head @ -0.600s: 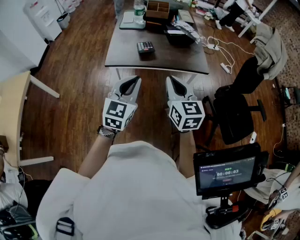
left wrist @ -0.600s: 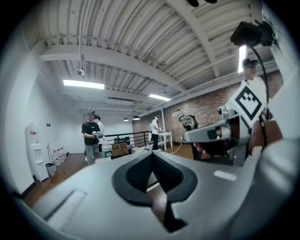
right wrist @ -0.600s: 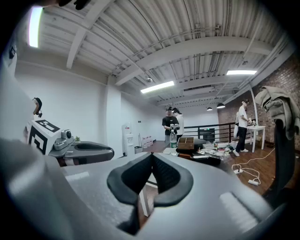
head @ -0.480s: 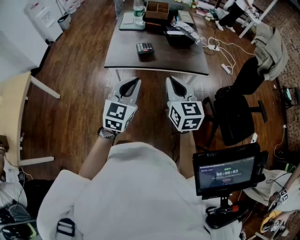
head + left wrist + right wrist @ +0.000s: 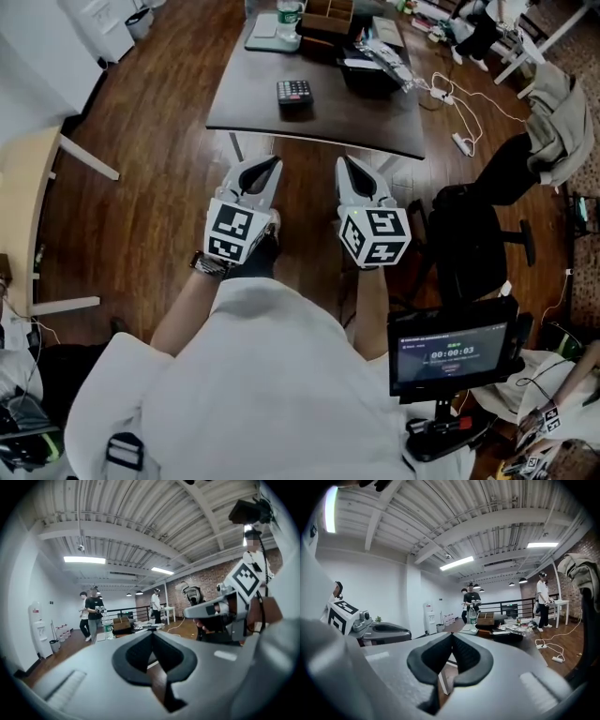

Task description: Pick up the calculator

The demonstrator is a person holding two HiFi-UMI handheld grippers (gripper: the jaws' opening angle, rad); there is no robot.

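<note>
While the left hand-held gripper [image 5: 270, 161] hovers short of the surface [image 5: 356, 120], its jaws pressed together on nothing, the calculator [image 5: 293, 91] lies well ahead of it on that dark surface, its key print too small to read. The right hand-held gripper [image 5: 344, 162] is likewise closed and empty. Farther right, a screen [image 5: 450, 354] shows a timer, seemingly 00:00:03, its other text illegible.

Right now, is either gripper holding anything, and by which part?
Nothing is held. The left gripper and right gripper are both shut and empty, short of the table; the calculator lies on it, untouched.
</note>
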